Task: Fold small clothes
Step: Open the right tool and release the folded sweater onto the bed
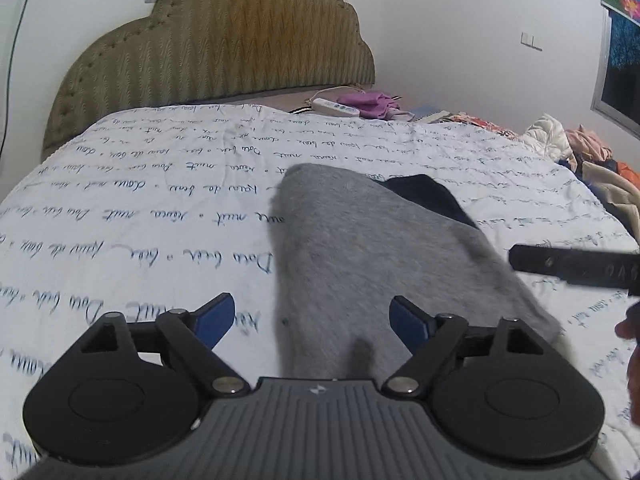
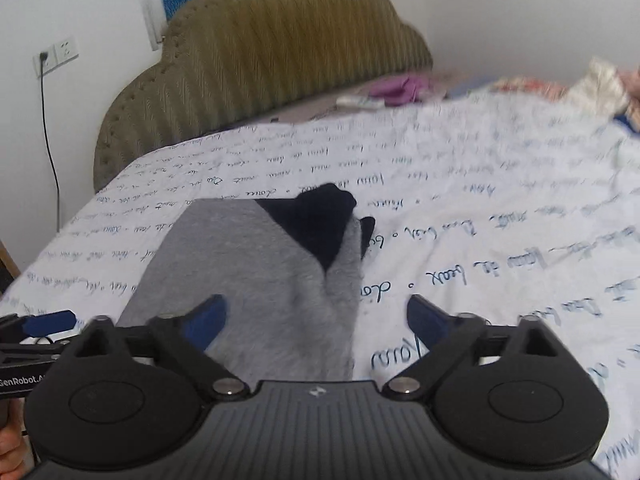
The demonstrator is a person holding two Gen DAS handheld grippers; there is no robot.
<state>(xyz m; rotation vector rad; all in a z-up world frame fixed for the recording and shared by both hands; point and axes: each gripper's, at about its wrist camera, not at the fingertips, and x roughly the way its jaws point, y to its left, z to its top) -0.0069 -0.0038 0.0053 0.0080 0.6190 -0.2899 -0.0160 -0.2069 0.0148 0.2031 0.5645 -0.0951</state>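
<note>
A small grey garment (image 1: 360, 256) with a black part (image 1: 428, 196) at its far end lies on the white bedcover with blue writing (image 1: 140, 200). My left gripper (image 1: 312, 316) hangs over its near end, jaws wide open, nothing pressed between the blue pads. In the right wrist view the same grey garment (image 2: 248, 272) shows its black part (image 2: 316, 228) folded at the far right corner. My right gripper (image 2: 316, 320) is open over the garment's near right edge. The right gripper's finger (image 1: 572, 266) enters the left wrist view from the right; the left gripper's blue pad (image 2: 48, 322) shows at the far left.
An olive padded headboard (image 1: 224, 48) stands at the far end of the bed. A purple cloth (image 1: 368, 104) and a white remote (image 1: 336, 107) lie near it. A heap of clothes (image 1: 580, 148) sits at the right edge. A wall socket with a black cable (image 2: 52, 60) is on the left.
</note>
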